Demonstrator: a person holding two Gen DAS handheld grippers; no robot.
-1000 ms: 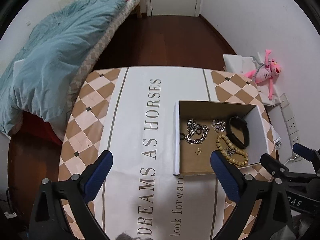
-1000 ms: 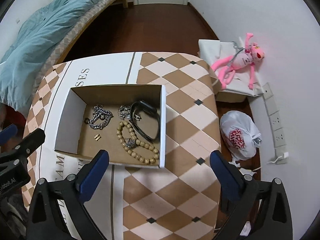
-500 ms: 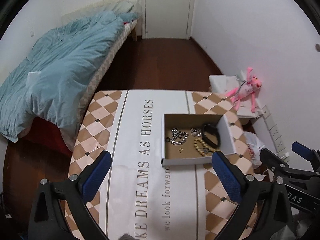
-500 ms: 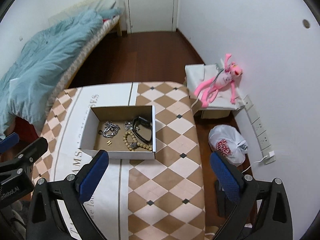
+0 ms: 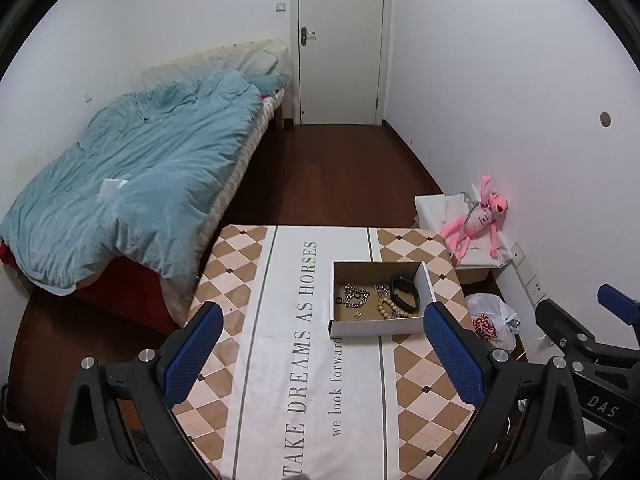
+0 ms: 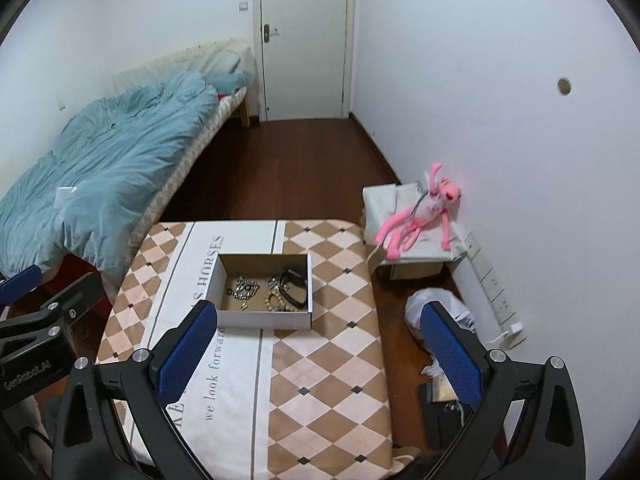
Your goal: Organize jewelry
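Both claws [image 5: 324,352] farther from box [image 5: 380,325]

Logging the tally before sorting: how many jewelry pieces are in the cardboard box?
5, maybe more hidden: silver chain left, small gold piece front, silver cluster centre, wooden bead bracelet front, black band right, all inside the cardboard box.

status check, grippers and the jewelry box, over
Left gripper open, empty. Right gripper open, empty. Jewelry in cardboard box on table. Nothing blocking.

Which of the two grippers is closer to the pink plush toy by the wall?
Right. The pink plush toy lies ahead-right of the right gripper; the left gripper is farther away, across the table.
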